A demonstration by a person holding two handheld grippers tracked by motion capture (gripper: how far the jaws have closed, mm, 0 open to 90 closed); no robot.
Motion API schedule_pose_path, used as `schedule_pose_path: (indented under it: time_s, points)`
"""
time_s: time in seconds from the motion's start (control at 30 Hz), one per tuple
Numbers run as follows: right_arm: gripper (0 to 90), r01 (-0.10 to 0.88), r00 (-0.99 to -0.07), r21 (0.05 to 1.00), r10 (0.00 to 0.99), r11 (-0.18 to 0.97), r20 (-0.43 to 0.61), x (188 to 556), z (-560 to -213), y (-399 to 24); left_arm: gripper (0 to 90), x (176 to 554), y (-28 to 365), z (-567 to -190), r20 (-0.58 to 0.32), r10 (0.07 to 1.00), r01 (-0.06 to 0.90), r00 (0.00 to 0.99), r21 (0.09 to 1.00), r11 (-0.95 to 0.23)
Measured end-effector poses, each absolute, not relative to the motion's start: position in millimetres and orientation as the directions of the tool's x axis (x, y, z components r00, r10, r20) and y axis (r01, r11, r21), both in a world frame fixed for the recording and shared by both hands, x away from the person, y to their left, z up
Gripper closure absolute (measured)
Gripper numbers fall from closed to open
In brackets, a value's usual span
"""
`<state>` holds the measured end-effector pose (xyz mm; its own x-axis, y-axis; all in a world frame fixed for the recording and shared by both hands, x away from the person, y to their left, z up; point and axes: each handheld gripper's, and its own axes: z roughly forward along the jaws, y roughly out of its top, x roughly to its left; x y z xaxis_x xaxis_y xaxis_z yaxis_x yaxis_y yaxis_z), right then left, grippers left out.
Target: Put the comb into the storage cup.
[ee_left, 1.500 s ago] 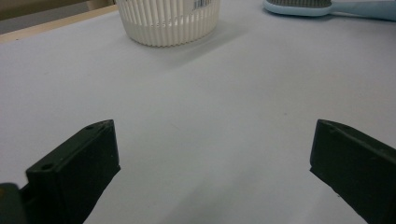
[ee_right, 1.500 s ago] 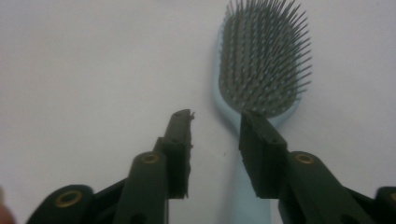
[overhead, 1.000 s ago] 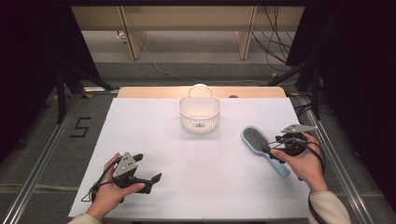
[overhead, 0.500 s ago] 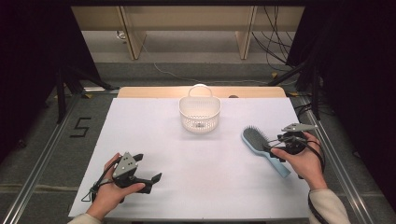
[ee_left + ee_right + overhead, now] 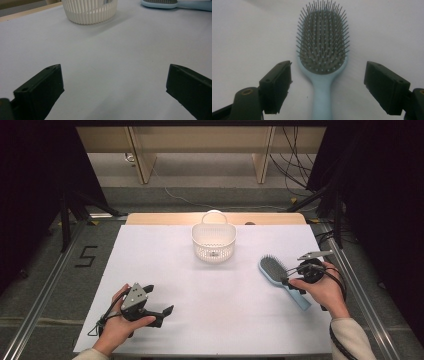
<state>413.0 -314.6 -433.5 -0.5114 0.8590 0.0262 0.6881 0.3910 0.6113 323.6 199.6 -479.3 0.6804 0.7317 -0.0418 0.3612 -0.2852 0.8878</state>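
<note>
A: Where's the hairbrush [image 5: 280, 275]?
B: Flat on the table's right side, bristles up, handle between the right gripper [image 5: 289, 274] jaws, spread wide.
A: Left gripper [image 5: 161, 311]?
B: Near-left, jaws apart, holding nothing.

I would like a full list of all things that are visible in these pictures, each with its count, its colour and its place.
hairbrush: 1, light blue with dark bristles, lying bristles up at the right side of the table, between the open jaws of the right claw
basket: 1, white, slotted wall, with a handle, standing at the far middle of the table
table cover: 1, white, spread over the table
wooden edge: 1, light wood, along the far side of the table
cables: several, black, on the floor behind the table at the right
left claw: 1, black, open, low over the near left of the table, held in a hand
right claw: 1, black, open, astride the hairbrush handle, held in a hand
</note>
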Motion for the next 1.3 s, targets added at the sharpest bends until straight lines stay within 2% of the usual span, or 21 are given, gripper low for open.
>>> schedule_pose_path:
  time_s: [0.37,0.47,0.7,0.77,0.83,0.93,1.3]
  points:
    - [26.8,0.747,-0.534,0.479,0.846,0.462,0.016,419.8,-430.1,-313.1,0.6,324.2,198.3,-479.3,-0.042,0.728,0.361,0.684,0.887,-0.287]
    - [28.0,0.770,-0.541,0.415,0.841,0.485,0.022,423.9,-431.8,-309.0,0.6,324.6,198.3,-479.2,-0.038,0.727,0.357,0.686,0.888,-0.290]
    - [29.7,0.783,-0.560,0.343,0.828,0.520,0.023,432.0,-439.6,-300.7,0.6,324.7,198.1,-479.2,-0.039,0.725,0.358,0.688,0.887,-0.292]
    - [34.0,0.785,-0.571,0.306,0.821,0.538,0.022,436.5,-441.8,-295.9,0.6,324.6,197.7,-479.2,-0.044,0.724,0.360,0.688,0.887,-0.289]
    - [34.1,0.788,-0.574,0.288,0.818,0.545,0.022,438.3,-442.3,-294.0,0.7,324.4,197.2,-479.2,-0.045,0.725,0.360,0.688,0.888,-0.287]
    - [35.1,0.786,-0.596,0.214,0.803,0.580,0.010,444.5,-444.4,-286.7,0.6,324.3,197.3,-479.2,-0.046,0.724,0.361,0.688,0.888,-0.286]
    - [41.4,0.784,-0.615,0.127,0.789,0.608,0.014,452.4,-448.1,-282.4,0.6,324.4,197.4,-478.9,-0.041,0.724,0.356,0.688,0.889,-0.288]
